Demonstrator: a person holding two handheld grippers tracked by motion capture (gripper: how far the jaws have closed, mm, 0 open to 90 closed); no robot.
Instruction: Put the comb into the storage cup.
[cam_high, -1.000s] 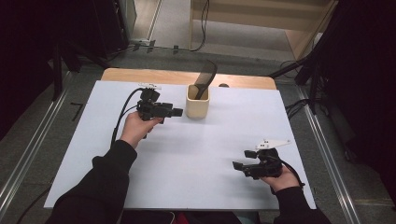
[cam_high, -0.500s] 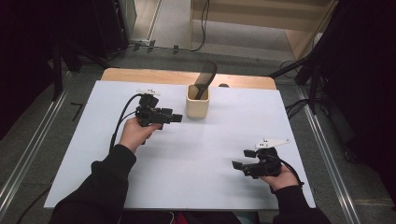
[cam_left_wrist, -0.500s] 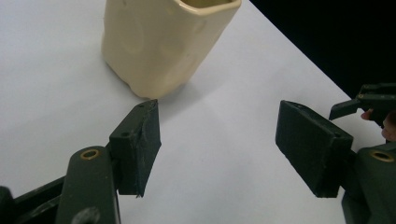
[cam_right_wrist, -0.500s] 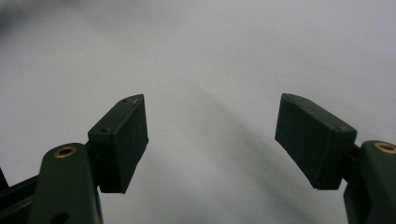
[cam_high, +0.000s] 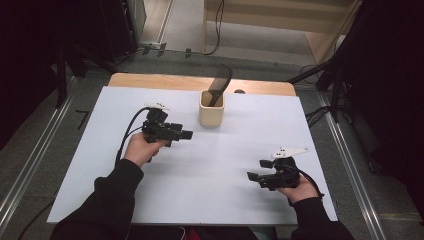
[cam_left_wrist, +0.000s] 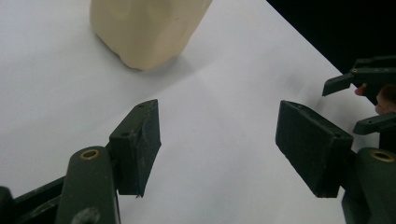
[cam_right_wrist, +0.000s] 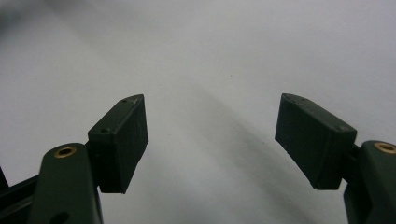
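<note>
Seen from above: white counter (cam_high: 100, 165) with a cream cup (cam_high: 211, 108) far centre, upright, holding a black comb (cam_high: 220, 85) that leans right out of it. Left gripper (cam_high: 184, 135) just left of the cup and apart from it, jaws released and spread wide, grasping nothing. Along those jaws (cam_left_wrist: 217, 140): cup (cam_left_wrist: 149, 28) ahead at upper left, bare counter between. Right gripper (cam_high: 251, 176) near right, well apart from the cup, jaws (cam_right_wrist: 212, 135) likewise released, empty, over bare counter.
</note>
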